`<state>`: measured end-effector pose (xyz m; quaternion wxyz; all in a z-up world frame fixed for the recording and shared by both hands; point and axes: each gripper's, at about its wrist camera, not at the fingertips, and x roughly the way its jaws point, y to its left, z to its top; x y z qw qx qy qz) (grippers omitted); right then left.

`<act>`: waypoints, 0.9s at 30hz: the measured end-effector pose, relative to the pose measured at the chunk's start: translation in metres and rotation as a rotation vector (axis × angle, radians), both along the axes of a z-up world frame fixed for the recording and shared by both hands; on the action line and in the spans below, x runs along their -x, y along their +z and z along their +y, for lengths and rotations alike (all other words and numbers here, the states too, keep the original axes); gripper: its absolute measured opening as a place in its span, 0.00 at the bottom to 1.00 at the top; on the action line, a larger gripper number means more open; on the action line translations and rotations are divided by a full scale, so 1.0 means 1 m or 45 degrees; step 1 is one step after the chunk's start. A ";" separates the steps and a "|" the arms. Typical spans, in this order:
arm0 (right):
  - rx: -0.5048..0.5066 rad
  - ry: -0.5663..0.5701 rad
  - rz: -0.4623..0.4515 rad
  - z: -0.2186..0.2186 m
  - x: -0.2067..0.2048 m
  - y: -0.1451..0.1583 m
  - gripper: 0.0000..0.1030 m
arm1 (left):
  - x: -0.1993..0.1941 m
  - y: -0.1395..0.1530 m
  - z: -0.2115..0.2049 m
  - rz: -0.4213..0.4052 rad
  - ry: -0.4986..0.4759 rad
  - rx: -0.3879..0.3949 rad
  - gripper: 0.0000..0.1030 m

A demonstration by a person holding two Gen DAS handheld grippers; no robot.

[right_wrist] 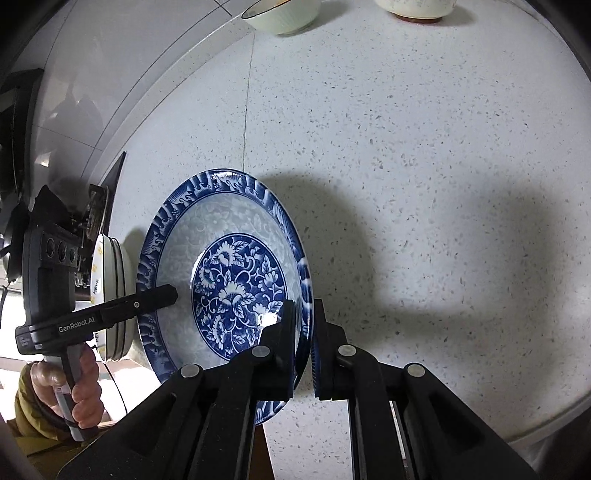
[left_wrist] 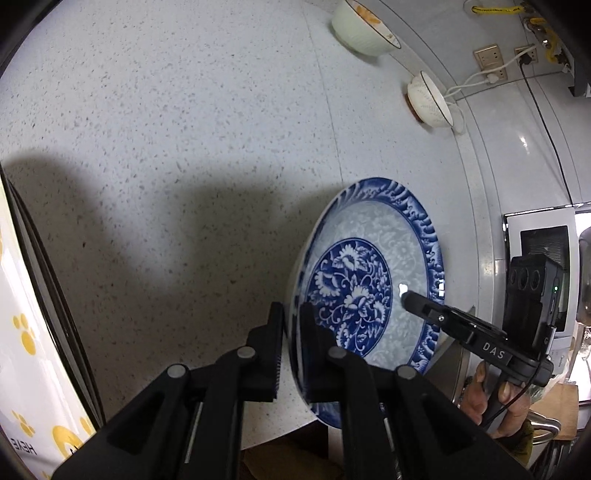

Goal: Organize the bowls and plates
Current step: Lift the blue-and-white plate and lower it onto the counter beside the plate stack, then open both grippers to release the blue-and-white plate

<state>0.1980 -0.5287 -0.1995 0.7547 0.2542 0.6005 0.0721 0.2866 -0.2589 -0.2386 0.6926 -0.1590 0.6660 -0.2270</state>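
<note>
A blue-and-white floral plate (left_wrist: 369,273) (right_wrist: 236,280) is held by both grippers above the speckled counter (left_wrist: 184,129), near its front edge. My left gripper (left_wrist: 291,310) is shut on the plate's left rim. My right gripper (right_wrist: 304,306) is shut on the opposite rim; in the left wrist view one of its fingers (left_wrist: 417,301) lies over the plate. A pale green bowl (left_wrist: 364,31) (right_wrist: 284,14) and a white bowl with a brown foot (left_wrist: 430,99) (right_wrist: 417,7) stand at the back of the counter.
A stack of white plates with yellow paw prints (right_wrist: 110,295) (left_wrist: 22,332) sits just left of the held plate. Wall sockets (left_wrist: 487,57) with a white cable and a grey appliance (left_wrist: 543,240) are on the right. A person's hands (right_wrist: 81,387) (left_wrist: 480,398) grip the handles.
</note>
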 end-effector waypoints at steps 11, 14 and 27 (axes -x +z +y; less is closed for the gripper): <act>-0.005 0.003 -0.017 0.005 0.002 -0.004 0.08 | -0.001 0.005 -0.005 -0.061 -0.016 -0.090 0.29; -0.008 -0.001 -0.022 0.006 0.000 -0.004 0.08 | -0.003 0.014 -0.004 -0.112 -0.016 -0.126 0.35; 0.043 -0.007 -0.076 -0.017 -0.020 0.016 0.27 | -0.029 0.031 0.000 -0.138 0.060 -0.122 0.47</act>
